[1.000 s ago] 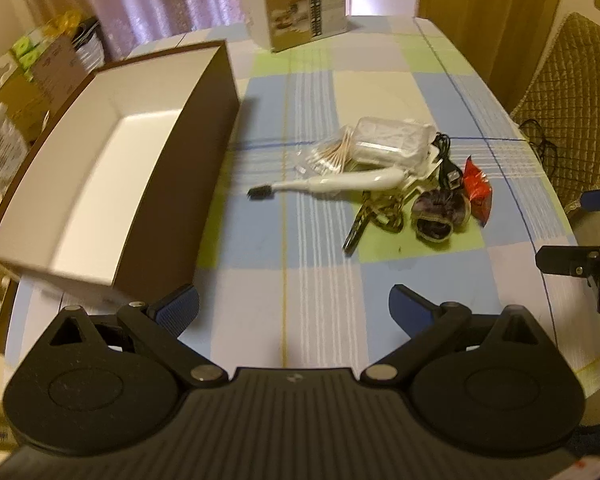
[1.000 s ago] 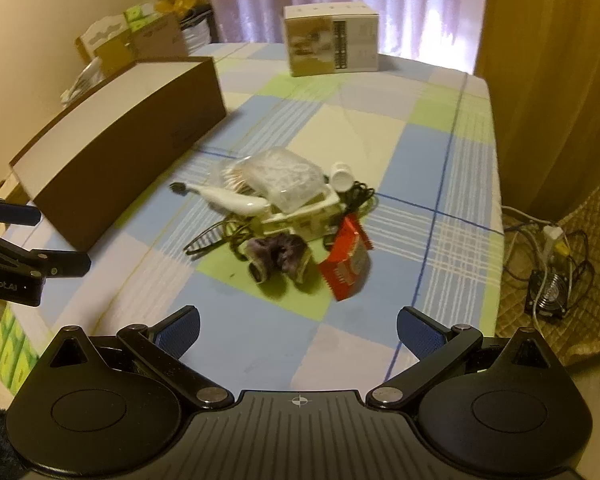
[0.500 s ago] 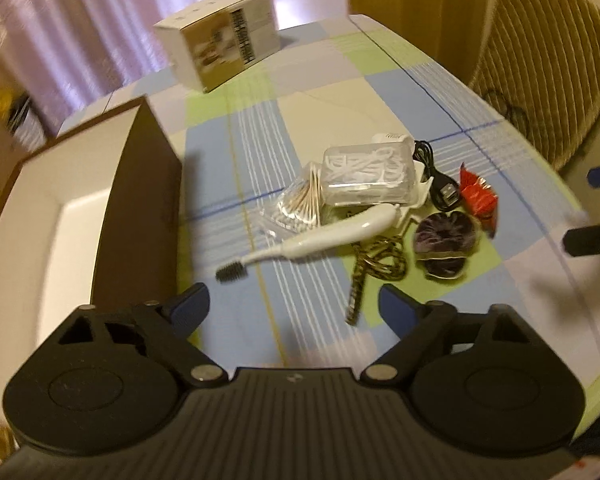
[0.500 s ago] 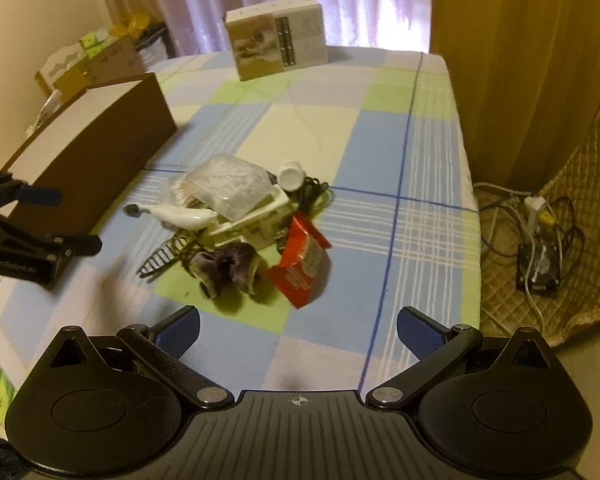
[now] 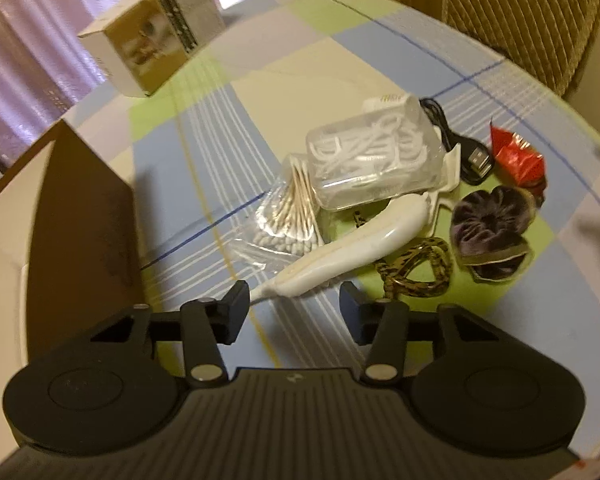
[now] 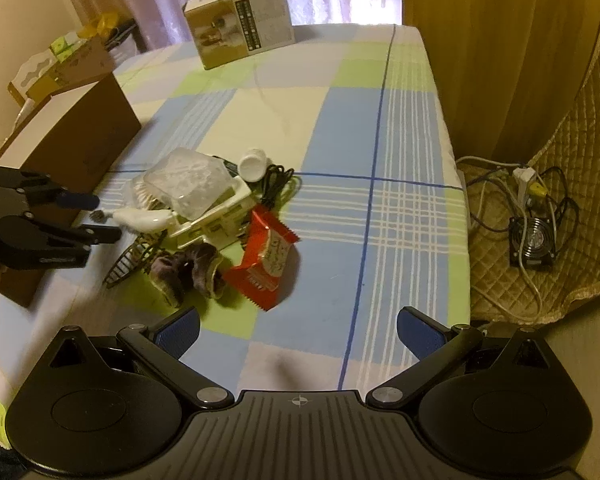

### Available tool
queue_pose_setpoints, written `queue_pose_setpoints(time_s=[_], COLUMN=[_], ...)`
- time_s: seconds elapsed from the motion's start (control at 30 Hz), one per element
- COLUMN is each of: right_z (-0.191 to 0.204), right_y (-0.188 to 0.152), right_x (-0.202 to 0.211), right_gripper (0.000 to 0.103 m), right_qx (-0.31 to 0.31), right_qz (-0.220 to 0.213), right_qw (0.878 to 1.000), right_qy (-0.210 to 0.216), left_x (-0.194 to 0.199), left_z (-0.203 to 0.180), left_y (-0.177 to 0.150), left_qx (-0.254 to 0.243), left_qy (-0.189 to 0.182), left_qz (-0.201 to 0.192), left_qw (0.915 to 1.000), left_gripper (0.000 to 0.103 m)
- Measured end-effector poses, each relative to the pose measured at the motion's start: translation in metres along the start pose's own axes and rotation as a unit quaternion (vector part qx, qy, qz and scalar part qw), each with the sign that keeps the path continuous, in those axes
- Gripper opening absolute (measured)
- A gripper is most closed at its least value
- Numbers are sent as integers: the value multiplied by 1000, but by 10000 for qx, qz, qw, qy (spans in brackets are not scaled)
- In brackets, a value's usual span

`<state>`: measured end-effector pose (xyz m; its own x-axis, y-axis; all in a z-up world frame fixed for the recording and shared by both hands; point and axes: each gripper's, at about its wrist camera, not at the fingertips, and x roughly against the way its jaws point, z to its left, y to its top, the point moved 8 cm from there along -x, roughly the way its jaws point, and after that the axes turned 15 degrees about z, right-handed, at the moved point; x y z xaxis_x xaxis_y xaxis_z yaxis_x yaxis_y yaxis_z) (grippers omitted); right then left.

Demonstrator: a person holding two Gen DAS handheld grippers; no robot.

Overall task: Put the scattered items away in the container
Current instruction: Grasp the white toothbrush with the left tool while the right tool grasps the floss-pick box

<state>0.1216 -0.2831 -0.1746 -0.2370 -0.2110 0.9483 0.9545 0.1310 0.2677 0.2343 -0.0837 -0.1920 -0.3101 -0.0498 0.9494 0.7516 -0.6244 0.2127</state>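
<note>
A pile lies mid-table: a white electric toothbrush [image 5: 360, 240] [image 6: 144, 218], a clear box of floss picks [image 5: 372, 160] [image 6: 192, 184], a bag of cotton swabs [image 5: 292, 208], a leopard hair clip [image 5: 416, 268], a purple scrunchie [image 5: 488, 224] [image 6: 192, 268], a red snack packet [image 5: 520, 160] [image 6: 264, 256] and a black USB cable [image 5: 472, 156]. The brown box with a white inside [image 5: 80, 216] [image 6: 72, 140] stands left of the pile. My left gripper [image 5: 293, 308] [image 6: 90, 218] is open and straddles the toothbrush's thin brush end. My right gripper [image 6: 298, 330] hangs open near the table's front edge, nothing between its fingers.
A white printed carton [image 5: 156, 44] [image 6: 240, 36] stands at the far end of the checked tablecloth [image 6: 380, 128]. A quilted chair [image 5: 520, 12] is on the right. On the floor right of the table lie cables and a small fan [image 6: 532, 240].
My left gripper has moved forward and down to the toothbrush's brush end, and its jaws have narrowed around it. The right gripper has shifted slightly; the pile has not moved.
</note>
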Motion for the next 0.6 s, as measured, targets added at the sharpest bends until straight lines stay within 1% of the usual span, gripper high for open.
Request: queue_pose_setpoints(time_s=[0.17, 0.23, 0.3, 0.4, 0.5, 0.57, 0.6], right_z=[-8, -11, -12, -13, -11, -10, -10], right_y=[2, 2, 3, 3, 4, 4, 5], right_x=[-4, -6, -7, -9, -11, -13, -13], right_gripper=[101, 101, 101, 101, 101, 101, 101], right_qx=[-73, -112, -139, -157, -130, -104, -93], right_qz=[68, 99, 127, 172, 192, 205, 210], right_qw=[9999, 9999, 9998, 9997, 9997, 9997, 9997], right_qy=[-11, -14, -13, 1, 20, 33, 40], left_x=[-15, -19, -21, -20, -17, -16, -15], left_z=[-7, -8, -11, -14, -15, -12, -10], left_y=[8, 9, 8, 2, -11, -22, -29], left_qx=[-294, -377, -492, -474, -319, -40, 185], left_qy=[-4, 5, -3, -215, -290, -439, -559], left_qz=[-40, -23, -1, 126, 287, 449, 546], left_qw=[9996, 9993, 9988, 9986, 9987, 9980, 9968], left_gripper=[44, 38, 30, 22, 19, 16, 15])
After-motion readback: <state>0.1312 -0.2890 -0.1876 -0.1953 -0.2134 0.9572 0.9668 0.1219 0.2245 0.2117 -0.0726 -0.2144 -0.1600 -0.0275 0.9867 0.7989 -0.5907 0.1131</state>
